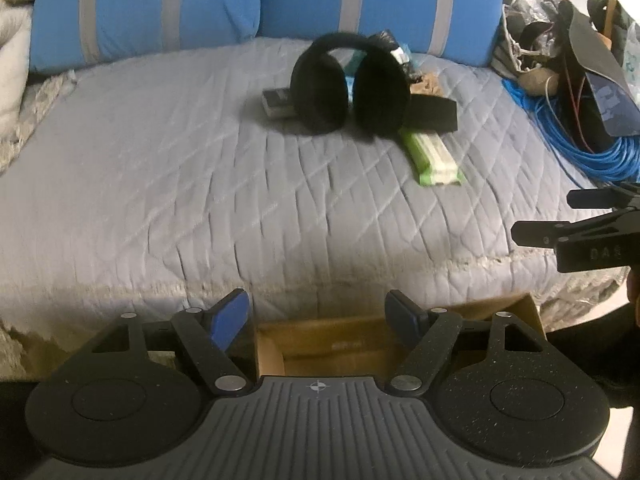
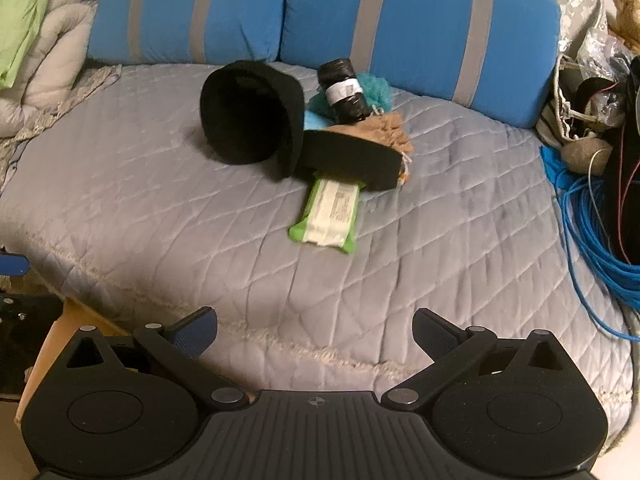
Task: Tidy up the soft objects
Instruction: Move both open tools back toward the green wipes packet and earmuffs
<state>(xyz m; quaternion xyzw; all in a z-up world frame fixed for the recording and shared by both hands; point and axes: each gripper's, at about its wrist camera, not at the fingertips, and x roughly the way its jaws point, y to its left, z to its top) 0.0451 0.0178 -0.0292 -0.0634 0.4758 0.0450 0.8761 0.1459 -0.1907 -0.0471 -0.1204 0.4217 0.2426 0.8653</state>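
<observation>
Both grippers — left gripper (image 1: 318, 314), right gripper (image 2: 315, 332) — spread wide, holding nothing, near the bed edge above a cardboard box (image 1: 332, 344). Black earmuffs (image 1: 348, 88) stand mid-quilt (image 1: 160, 168) (touching green wipes pack (image 2: 330, 216)).

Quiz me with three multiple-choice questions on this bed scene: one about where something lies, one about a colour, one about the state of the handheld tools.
1. Where does the green wipes pack lie?
A. on a pillow
B. inside the cardboard box
C. on the grey quilt, one end under a black pad

2. What colour is the coiled cable?
A. red
B. blue
C. white

3. How are both grippers?
A. open and empty
B. shut on earmuffs
C. holding the pack

Answers: 1 C, its far end slips under the pad. 2 B, bright blue loops at the bed's right. 3 A, left gripper and right gripper fingers stand apart, nothing between them.
</observation>
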